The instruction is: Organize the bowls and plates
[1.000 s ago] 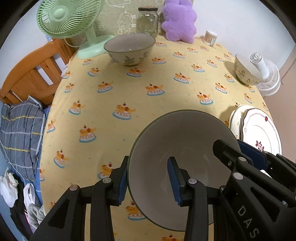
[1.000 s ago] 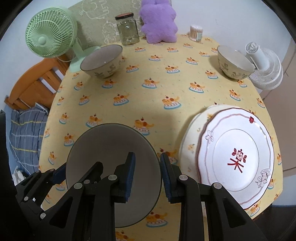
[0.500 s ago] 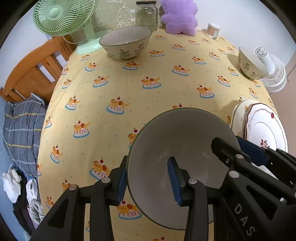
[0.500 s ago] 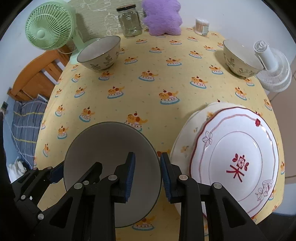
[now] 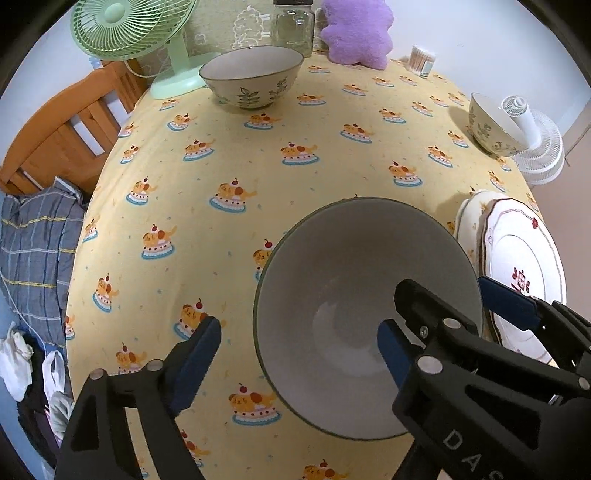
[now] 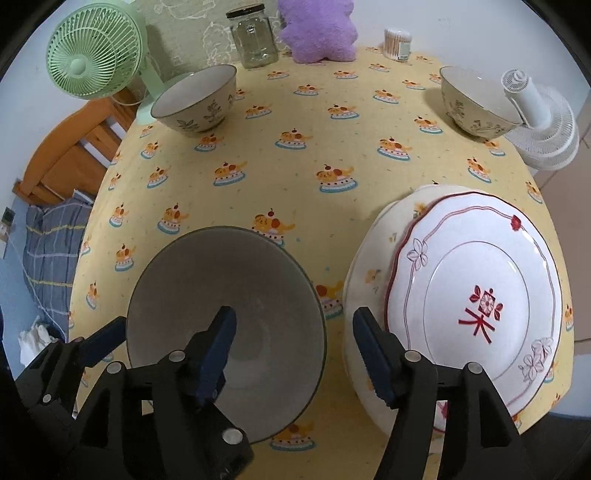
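Note:
A plain grey bowl (image 5: 354,295) (image 6: 221,288) sits on the yellow tablecloth close in front of me. My left gripper (image 5: 295,350) straddles its left rim and my right gripper (image 6: 295,350) straddles its right rim. Both sets of jaws are opening, and the pads stand clear of the rim. Two stacked plates (image 6: 472,295) (image 5: 517,266) lie just right of the bowl, the top one white with a red motif. A floral bowl (image 5: 251,81) (image 6: 195,99) stands at the back left, and another floral bowl (image 5: 491,129) (image 6: 476,103) at the back right.
Along the table's far edge stand a green fan (image 6: 92,55), a glass jar (image 6: 255,37), a purple plush (image 6: 317,33) and a cotton-swab tub (image 6: 397,44). A white fan (image 6: 539,122) is beyond the right edge. A wooden frame (image 5: 66,133) and plaid cloth (image 5: 33,251) lie left.
Both grippers were shut on the grey bowl's rim. Their jaws have now spread apart and let go of it, and the bowl stays where it was.

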